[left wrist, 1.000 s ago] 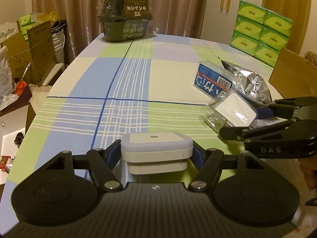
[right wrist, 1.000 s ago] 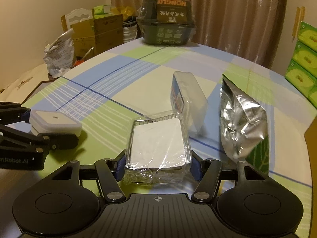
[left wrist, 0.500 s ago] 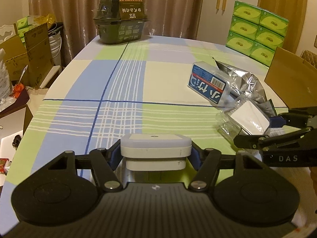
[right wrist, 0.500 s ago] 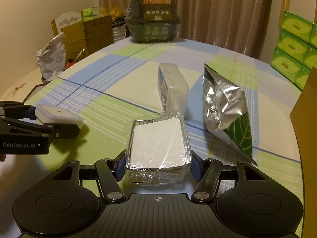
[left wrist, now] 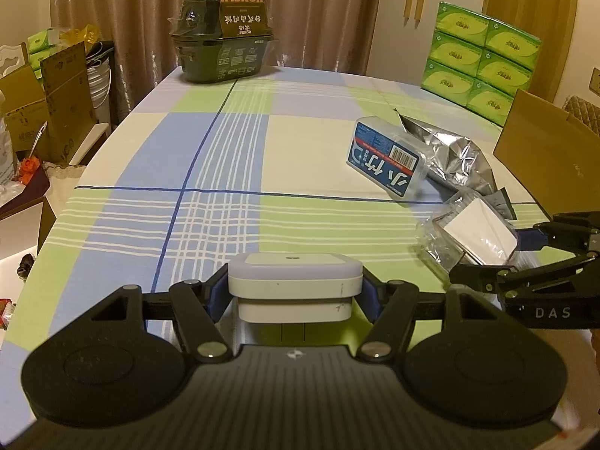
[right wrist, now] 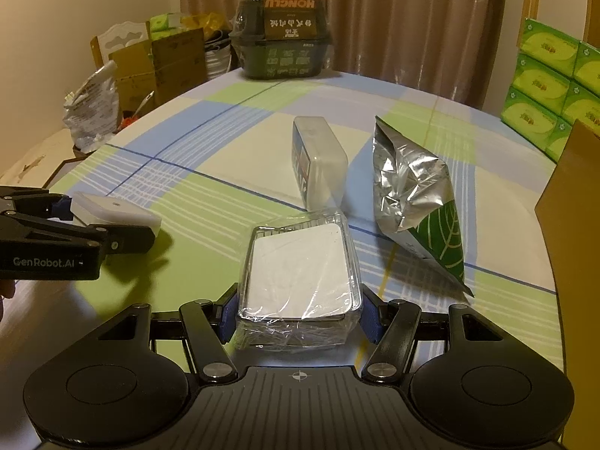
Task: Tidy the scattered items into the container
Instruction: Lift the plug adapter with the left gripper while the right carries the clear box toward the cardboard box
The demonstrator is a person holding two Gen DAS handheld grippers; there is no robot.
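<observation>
- The left tool (left wrist: pixel 296 292) pinches a white box (left wrist: pixel 295 285) between its blue pads, above the near edge of the checked surface (left wrist: pixel 210 157).
- The right tool (right wrist: pixel 298 307) pinches a wrapped tray (right wrist: pixel 300 273), held just off the surface.
- A blue case (left wrist: pixel 386 165) and a foil bag (right wrist: pixel 416 191) lie side by side mid-surface.
- A dark container (left wrist: pixel 221 48) sits at the far edge.

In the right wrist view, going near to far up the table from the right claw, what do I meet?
Right claw shut on the plastic-wrapped white box → clear plastic case with the blue label → dark green lidded container at the far edge of the table.
</observation>
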